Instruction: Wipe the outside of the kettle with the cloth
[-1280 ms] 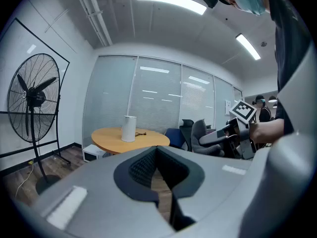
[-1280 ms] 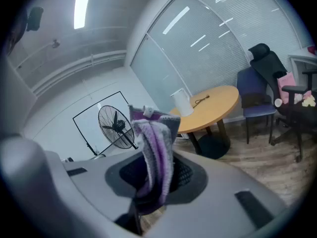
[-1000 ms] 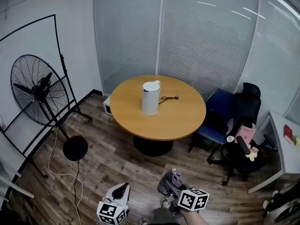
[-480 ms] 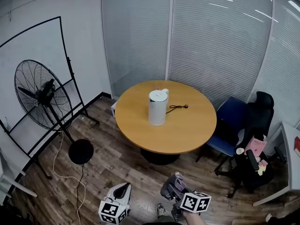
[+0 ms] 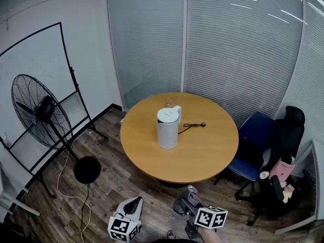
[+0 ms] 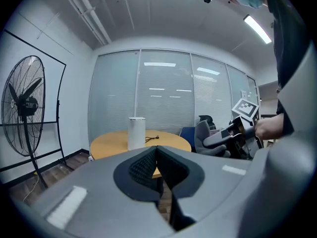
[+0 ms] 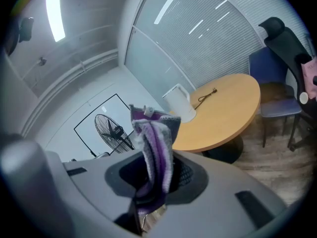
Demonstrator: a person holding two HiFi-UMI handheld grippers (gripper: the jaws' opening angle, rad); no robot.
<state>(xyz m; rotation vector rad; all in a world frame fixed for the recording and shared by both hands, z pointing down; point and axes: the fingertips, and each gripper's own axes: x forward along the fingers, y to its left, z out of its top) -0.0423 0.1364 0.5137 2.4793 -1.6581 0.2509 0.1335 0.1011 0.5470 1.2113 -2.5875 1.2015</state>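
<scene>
A white kettle (image 5: 167, 128) stands upright near the middle of the round wooden table (image 5: 212, 156), its black cord (image 5: 191, 126) trailing to the right. It also shows far off in the left gripper view as the kettle (image 6: 136, 132) and in the right gripper view as the kettle (image 7: 179, 102). Low in the head view, well short of the table, my right gripper (image 5: 185, 202) is shut on a purple and grey cloth (image 7: 154, 150) that stands up between the jaws. My left gripper (image 5: 132, 208) is beside it, shut with nothing in it.
A tall black standing fan (image 5: 43, 113) with its round base (image 5: 86, 169) and a loose cable is left of the table. A blue chair (image 5: 256, 142) and a black office chair (image 5: 284, 151) stand to the right. Glass walls with blinds are behind.
The view has drawn closer to the table, so the kettle sits lower and larger in the head view. Both grippers stay low at the front, the cloth still held.
</scene>
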